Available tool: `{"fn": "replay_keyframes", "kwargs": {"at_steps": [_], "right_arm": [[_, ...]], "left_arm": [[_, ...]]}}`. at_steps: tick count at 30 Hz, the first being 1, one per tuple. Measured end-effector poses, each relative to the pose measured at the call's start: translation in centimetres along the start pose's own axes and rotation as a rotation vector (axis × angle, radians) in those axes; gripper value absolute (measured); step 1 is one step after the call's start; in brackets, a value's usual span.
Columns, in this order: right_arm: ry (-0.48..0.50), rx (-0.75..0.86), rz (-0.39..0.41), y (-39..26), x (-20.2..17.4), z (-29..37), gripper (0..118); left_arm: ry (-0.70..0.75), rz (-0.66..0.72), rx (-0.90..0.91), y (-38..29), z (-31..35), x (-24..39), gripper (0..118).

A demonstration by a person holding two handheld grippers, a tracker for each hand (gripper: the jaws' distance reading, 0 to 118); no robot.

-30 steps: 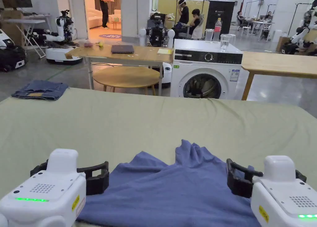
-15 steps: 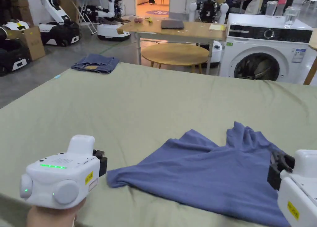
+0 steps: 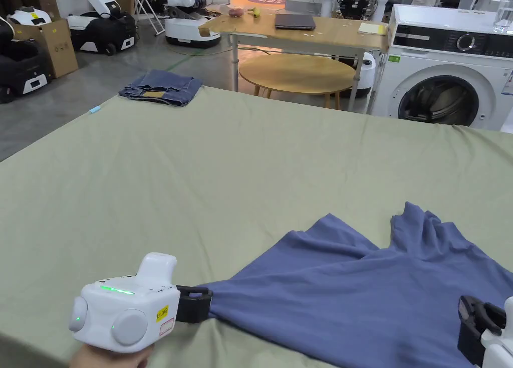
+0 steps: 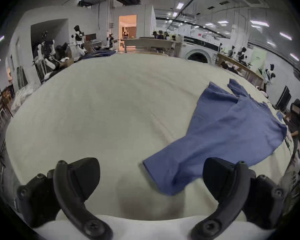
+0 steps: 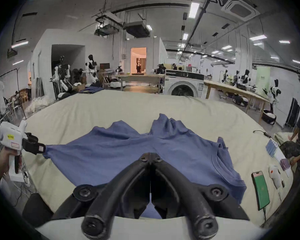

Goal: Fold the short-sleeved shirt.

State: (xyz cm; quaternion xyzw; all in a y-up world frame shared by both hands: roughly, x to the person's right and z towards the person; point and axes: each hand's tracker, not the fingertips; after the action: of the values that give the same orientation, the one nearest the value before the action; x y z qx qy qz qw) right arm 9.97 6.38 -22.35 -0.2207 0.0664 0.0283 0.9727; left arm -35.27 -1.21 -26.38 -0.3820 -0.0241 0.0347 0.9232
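The crumpled blue cotton short-sleeved shirt (image 3: 360,294) lies on the pale green sheet-covered bed (image 3: 200,183), still being spread flat. The left gripper (image 4: 151,179) has its fingers spread around the shirt's corner; the right gripper (image 5: 150,155) has its fingers pressed together over the shirt, though I cannot tell whether cloth is caught between them. Next, I judge, the left fingers must pinch that corner and draw it taut.

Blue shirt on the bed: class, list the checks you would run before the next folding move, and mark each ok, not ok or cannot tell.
1. Left tongs open at a corner of the shirt: ok, the jaws are wide apart and the corner lies between them.
2. Right tongs gripping cloth: cannot tell; the jaws are shut over the shirt, but any pinch is hidden.
3. Shirt spread flat: not ok, its far end is bunched and creased.
4. Room on the sheet beyond the shirt: ok; the folded jeans lie at the far corner.
5. Phone apart from the shirt: ok.
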Motion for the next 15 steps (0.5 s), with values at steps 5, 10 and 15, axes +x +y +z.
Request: {"fn": "replay_keyframes", "kwargs": {"at_steps": [5,10,15], "right_arm": [[-0.015,-0.023,-0.003,-0.1,0.9,-1.0,0],[-0.036,-0.031,-0.006,0.8,2.8,-2.1,0],[-0.074,-0.039,0.012,2.4,6.7,-4.6,0]], "left_arm": [[0.015,-0.040,-0.040,-0.6,-2.1,0.5,75],[0.011,-0.117,-0.002,-1.0,0.8,2.9,0],[-0.029,-0.058,0.048,-0.1,3.4,3.5,0]]}}
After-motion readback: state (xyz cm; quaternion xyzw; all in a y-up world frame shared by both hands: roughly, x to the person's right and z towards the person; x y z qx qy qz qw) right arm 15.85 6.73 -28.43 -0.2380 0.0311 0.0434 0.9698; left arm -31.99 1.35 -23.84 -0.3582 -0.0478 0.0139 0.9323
